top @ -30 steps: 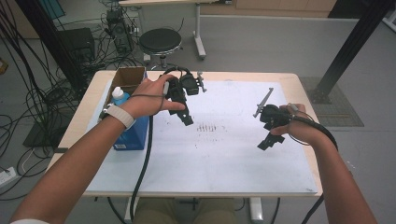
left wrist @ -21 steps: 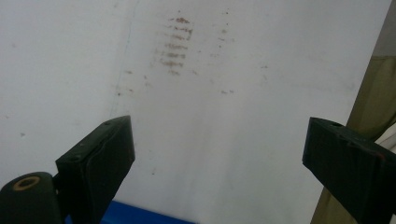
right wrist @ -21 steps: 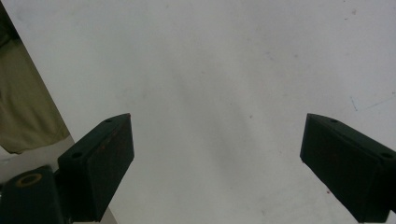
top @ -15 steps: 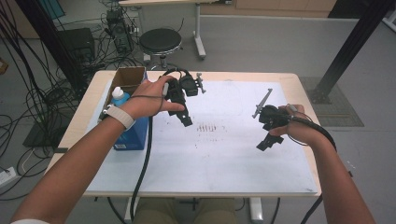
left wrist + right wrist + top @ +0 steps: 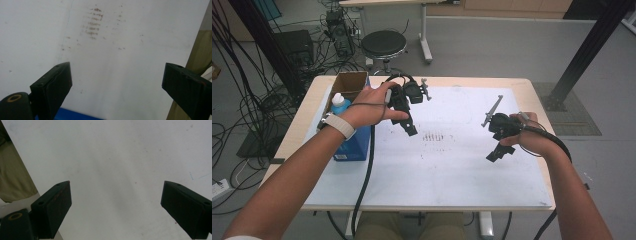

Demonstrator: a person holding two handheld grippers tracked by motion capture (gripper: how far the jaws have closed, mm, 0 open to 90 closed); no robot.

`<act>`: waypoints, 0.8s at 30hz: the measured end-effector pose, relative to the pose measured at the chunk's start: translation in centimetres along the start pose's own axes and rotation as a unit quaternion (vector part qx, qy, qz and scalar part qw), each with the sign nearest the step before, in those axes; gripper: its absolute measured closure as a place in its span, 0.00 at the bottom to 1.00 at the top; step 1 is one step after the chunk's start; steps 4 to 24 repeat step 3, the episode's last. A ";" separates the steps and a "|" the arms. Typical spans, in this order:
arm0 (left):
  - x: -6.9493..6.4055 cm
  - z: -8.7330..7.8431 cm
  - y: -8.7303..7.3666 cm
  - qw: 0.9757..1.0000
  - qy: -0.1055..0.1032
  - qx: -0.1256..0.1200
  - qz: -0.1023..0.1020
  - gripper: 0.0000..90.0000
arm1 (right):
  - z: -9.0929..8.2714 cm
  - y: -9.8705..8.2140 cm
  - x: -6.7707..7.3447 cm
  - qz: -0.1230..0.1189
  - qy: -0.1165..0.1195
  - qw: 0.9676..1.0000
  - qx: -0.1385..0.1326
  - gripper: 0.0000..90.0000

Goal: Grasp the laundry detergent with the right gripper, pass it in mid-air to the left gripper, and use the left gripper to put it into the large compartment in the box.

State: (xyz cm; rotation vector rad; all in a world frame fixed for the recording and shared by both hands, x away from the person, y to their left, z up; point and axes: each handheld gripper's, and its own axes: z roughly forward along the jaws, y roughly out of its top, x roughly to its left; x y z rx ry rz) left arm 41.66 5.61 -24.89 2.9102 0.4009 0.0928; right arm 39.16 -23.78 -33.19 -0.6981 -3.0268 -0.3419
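Over the white counter (image 5: 452,170), both grippers, left (image 5: 408,126) and right (image 5: 497,151), hover with fingers apart and empty; the left arm could knock the bottle (image 5: 339,104) beside it

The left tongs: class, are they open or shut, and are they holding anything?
Open and empty. In the left gripper view the left tongs stand with jaws wide apart, and between them shows the bare white mat with faint reddish marks.

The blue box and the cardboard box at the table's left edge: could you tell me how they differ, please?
The blue box lies nearer the person; the cardboard box sits behind it, toward the far edge. The blue box is glossy blue, the cardboard box plain brown. The cardboard box is open at the top, while a white bottle with a blue cap stands by the blue box. Both rest on the table.
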 end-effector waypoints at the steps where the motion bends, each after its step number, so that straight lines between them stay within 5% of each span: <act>1: 0.0 0.0 0.0 1.000 0.000 -0.002 -0.001 0.11 | 0.0 0.0 0.0 0.000 0.000 1.000 0.000 0.11; 24: 0.0 -0.1 -0.1 1.000 0.000 -0.002 -0.002 0.11 | -0.1 -0.1 0.0 0.000 -0.002 1.000 -0.001 0.11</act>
